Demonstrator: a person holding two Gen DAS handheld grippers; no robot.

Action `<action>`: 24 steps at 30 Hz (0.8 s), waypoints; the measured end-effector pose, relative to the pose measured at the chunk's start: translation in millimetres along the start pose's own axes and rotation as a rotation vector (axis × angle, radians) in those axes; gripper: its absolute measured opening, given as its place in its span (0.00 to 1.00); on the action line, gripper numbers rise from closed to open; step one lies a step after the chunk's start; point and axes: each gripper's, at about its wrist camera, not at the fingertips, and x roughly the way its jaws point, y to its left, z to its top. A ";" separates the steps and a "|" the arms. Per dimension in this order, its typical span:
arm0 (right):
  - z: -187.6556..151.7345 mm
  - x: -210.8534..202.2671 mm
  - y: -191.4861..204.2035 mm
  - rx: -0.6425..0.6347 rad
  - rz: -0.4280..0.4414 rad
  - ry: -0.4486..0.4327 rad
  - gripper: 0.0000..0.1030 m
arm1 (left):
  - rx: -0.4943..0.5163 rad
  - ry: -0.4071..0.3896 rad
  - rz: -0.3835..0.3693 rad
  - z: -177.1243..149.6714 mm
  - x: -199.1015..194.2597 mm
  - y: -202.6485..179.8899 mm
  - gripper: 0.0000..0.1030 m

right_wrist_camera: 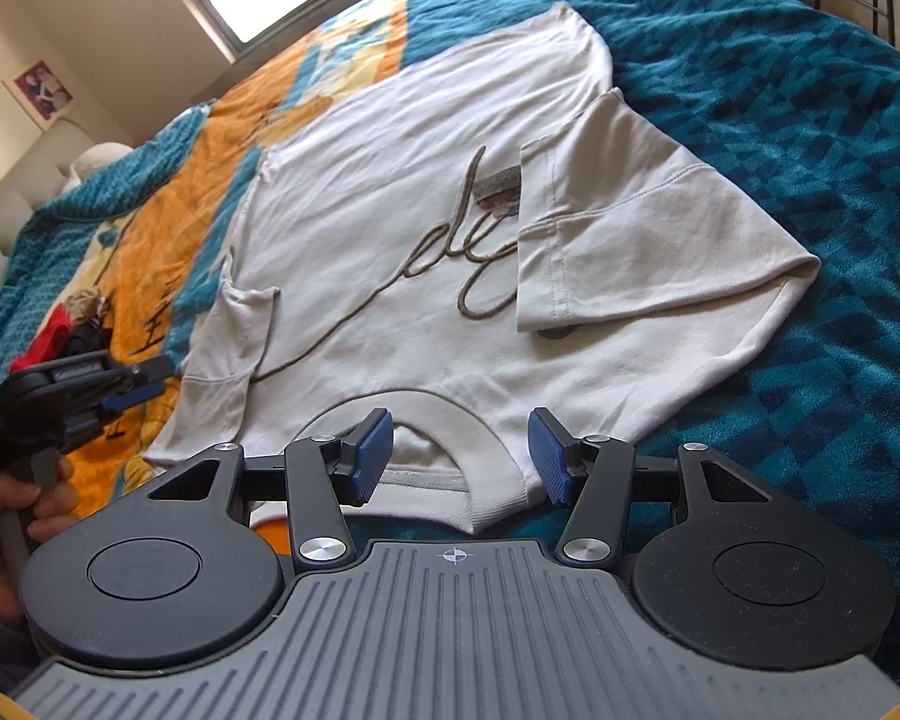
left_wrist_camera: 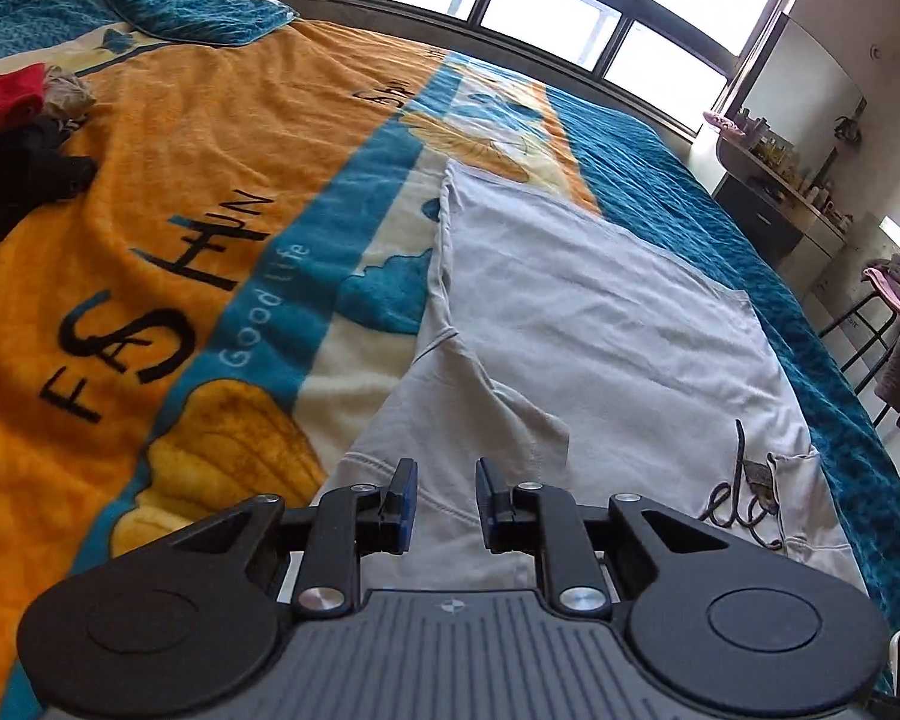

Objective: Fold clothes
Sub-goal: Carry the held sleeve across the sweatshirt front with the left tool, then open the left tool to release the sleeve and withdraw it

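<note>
A pale grey cotton T-shirt with looping dark script [right_wrist_camera: 402, 228] lies flat, front up, on a bed's orange, teal and cream fleece blanket [left_wrist_camera: 222, 138], both short sleeves folded inward. The right gripper [right_wrist_camera: 459, 456], fingers apart and holding nothing, hovers over the ribbed collar [right_wrist_camera: 480, 438] at the near edge. The left gripper [left_wrist_camera: 447, 501], also apart and holding nothing, sits above the shirt's left shoulder hem. A heap of red and black clothes [left_wrist_camera: 15, 138] lies well apart, with bare blanket between.

Framed picture [right_wrist_camera: 41, 91] on wall, stool [left_wrist_camera: 870, 324] beside bed
</note>
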 end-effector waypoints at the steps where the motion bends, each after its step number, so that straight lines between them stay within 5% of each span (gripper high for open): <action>1: 0.4 -0.3 -0.7 0.001 -0.002 -0.001 0.55 | 0.009 0.016 0.012 2.9 13.2 -3.4 0.17; 5: 2.3 -2.1 -4.2 0.007 -0.010 -0.006 0.55 | 0.061 0.096 0.111 -3.7 37.0 -6.5 0.17; 13: 4.8 1.8 -7.0 0.020 0.010 -0.003 0.55 | 0.185 0.176 0.141 -42.0 -29.2 3.1 0.21; 19: 5.9 3.8 -3.3 0.018 0.027 -0.002 0.55 | 0.154 0.070 0.048 -18.2 -48.6 -7.1 0.21; 24: 8.0 0.5 -5.6 0.023 0.016 -0.018 0.55 | 0.192 0.072 0.092 3.3 12.4 -35.2 0.21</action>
